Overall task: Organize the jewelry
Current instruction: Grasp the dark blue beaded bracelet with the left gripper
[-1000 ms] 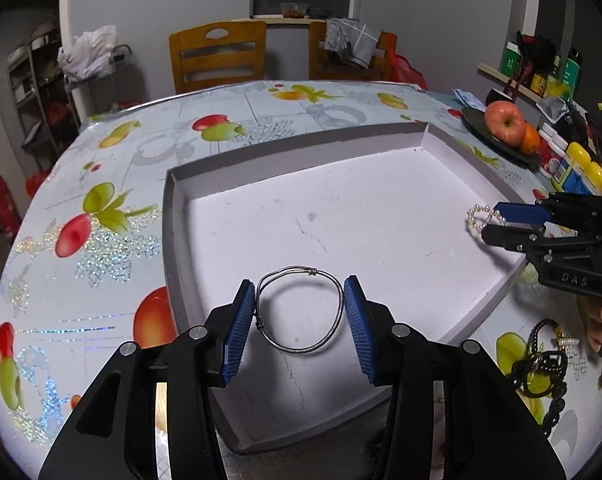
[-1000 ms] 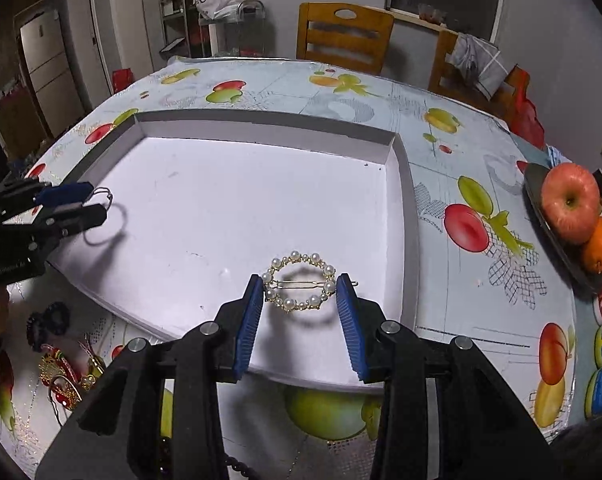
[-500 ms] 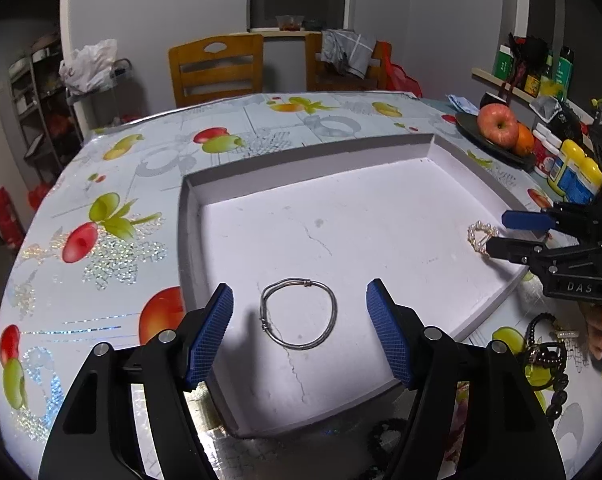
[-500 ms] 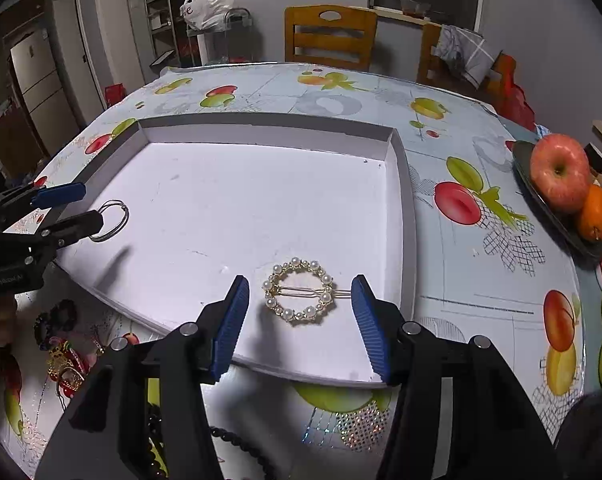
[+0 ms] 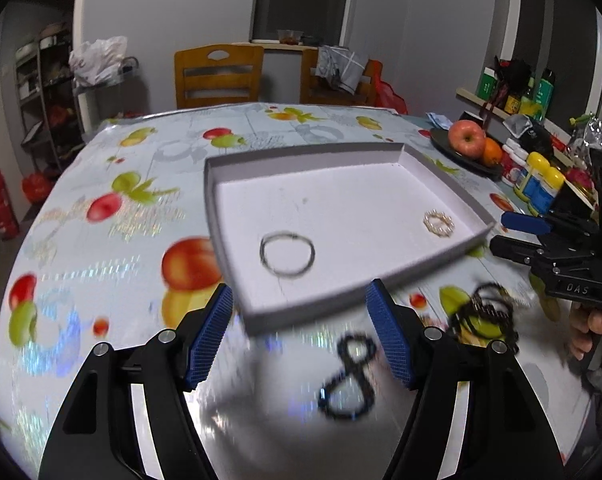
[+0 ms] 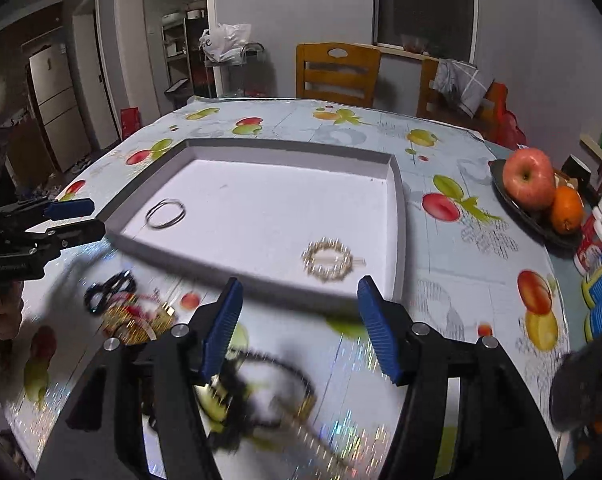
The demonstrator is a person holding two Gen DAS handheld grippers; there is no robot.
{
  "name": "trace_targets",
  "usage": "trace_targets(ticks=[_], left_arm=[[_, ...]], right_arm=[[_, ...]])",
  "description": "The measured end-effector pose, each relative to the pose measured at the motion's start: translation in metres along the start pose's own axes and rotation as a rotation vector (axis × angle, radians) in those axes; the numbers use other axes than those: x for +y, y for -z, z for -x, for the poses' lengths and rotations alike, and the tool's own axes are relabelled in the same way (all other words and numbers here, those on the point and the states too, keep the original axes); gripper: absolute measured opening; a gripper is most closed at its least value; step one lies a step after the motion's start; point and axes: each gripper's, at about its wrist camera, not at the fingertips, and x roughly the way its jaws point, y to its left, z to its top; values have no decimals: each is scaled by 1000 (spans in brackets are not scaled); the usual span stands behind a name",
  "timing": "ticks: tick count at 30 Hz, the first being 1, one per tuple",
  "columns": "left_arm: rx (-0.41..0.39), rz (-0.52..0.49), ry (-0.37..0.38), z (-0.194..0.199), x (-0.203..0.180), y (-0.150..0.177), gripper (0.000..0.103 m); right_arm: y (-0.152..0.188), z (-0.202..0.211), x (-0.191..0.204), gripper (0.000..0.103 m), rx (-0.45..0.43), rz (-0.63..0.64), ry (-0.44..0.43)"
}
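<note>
A white shallow tray [image 5: 237,280] lies on the fruit-print table; it also shows in the right wrist view [image 6: 397,216]. In it lie a silver wire bracelet [image 5: 287,255] [image 6: 165,213] and a pearl ring clip [image 5: 438,223] [image 6: 328,259]. My left gripper [image 5: 301,332] is open and empty, just short of the tray's near edge. My right gripper [image 6: 299,326] is open and empty, near the tray's near right corner. A black figure-eight hair tie [image 5: 351,376] and a black chain pile [image 5: 485,316] [image 6: 257,396] lie on the table near me.
A red-and-gold ornament heap [image 6: 137,316] and a black hair tie [image 6: 109,290] lie left of my right gripper. A dark plate with an apple and an orange [image 6: 541,188] and small bottles [image 5: 539,180] stand at the table's right. Wooden chairs [image 5: 219,76] stand behind.
Both grippers opened, released the bracelet and the pearl clip in the tray, and pulled back over the tray's near edge. Loose jewelry on the table has come into view.
</note>
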Motion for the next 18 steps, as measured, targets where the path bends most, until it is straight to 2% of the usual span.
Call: trace_targets(ticks=[3,6,18], left_arm=[[4,21,23,11,-1,15,70],[10,24,30,19,-4,28,70],[54,4,53,30,-28,61,70]], right_arm=[[13,13,2,61,-12,-9,3],[26,25,4,67,-26,-27,8],[72,53,4,67,-41,-96,-7]])
